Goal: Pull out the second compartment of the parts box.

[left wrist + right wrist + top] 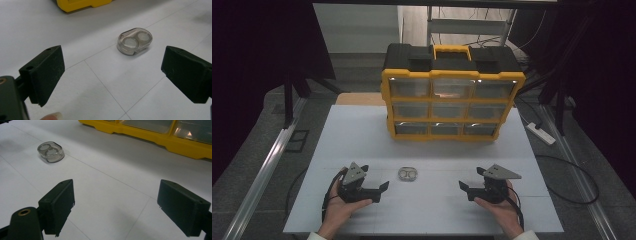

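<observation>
A small clear oval case (407, 174) with two round wells lies on the white table (362, 135) between my two hands. My left gripper (382, 190) rests low at the front left, open, with the case (134, 41) just ahead of its wide-apart jaws. At the front right my right gripper (463, 188) is also open and holds nothing; the case (51, 151) sits off to its far left. A yellow and black organiser box (453, 95) with clear drawers stands upright at the back of the table.
The organiser's yellow base (160, 138) runs across the top of the right gripper view. A white power strip (540, 133) lies off the table's right edge. Metal rails (267, 165) flank the table on the floor.
</observation>
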Demonstrator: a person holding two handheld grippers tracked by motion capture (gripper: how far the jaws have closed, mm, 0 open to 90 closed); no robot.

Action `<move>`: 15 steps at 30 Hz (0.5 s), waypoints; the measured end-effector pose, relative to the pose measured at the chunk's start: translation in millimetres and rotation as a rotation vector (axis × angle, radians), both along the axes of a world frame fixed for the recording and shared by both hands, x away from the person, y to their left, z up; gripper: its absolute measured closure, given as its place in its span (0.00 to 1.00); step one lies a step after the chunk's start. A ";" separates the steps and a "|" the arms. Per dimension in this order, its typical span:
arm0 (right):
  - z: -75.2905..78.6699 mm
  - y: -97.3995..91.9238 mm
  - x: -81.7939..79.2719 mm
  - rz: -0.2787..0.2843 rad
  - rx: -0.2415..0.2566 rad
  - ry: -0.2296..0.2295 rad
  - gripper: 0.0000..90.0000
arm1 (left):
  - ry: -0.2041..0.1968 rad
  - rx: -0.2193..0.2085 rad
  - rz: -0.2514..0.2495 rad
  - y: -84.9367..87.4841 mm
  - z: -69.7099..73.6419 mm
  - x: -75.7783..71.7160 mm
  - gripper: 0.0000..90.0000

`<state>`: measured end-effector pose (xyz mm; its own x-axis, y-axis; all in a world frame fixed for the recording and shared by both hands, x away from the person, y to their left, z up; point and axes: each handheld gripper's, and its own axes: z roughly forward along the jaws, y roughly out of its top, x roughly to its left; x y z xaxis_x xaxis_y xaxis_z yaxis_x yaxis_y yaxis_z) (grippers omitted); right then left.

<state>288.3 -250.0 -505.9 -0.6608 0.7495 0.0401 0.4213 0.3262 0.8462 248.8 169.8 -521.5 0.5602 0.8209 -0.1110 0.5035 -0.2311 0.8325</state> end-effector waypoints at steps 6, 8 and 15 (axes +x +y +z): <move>-1.4 9.0 0.0 0.017 -0.004 -0.004 0.16 | 0.000 0.004 0.001 -0.3 -0.5 0.1 0.06; -1.9 12.9 -0.1 0.020 -0.004 -0.002 0.16 | 0.000 0.004 0.001 0.1 -0.5 0.3 0.06; -3.5 20.8 -1.1 0.030 -0.021 -0.016 0.16 | 0.000 0.008 0.009 -0.8 -0.1 0.4 0.06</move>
<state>287.2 -229.2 -509.3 -0.6837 0.7297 0.0136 0.3972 0.3564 0.8457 249.2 169.0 -521.6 0.5524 0.8270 -0.1044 0.5061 -0.2332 0.8304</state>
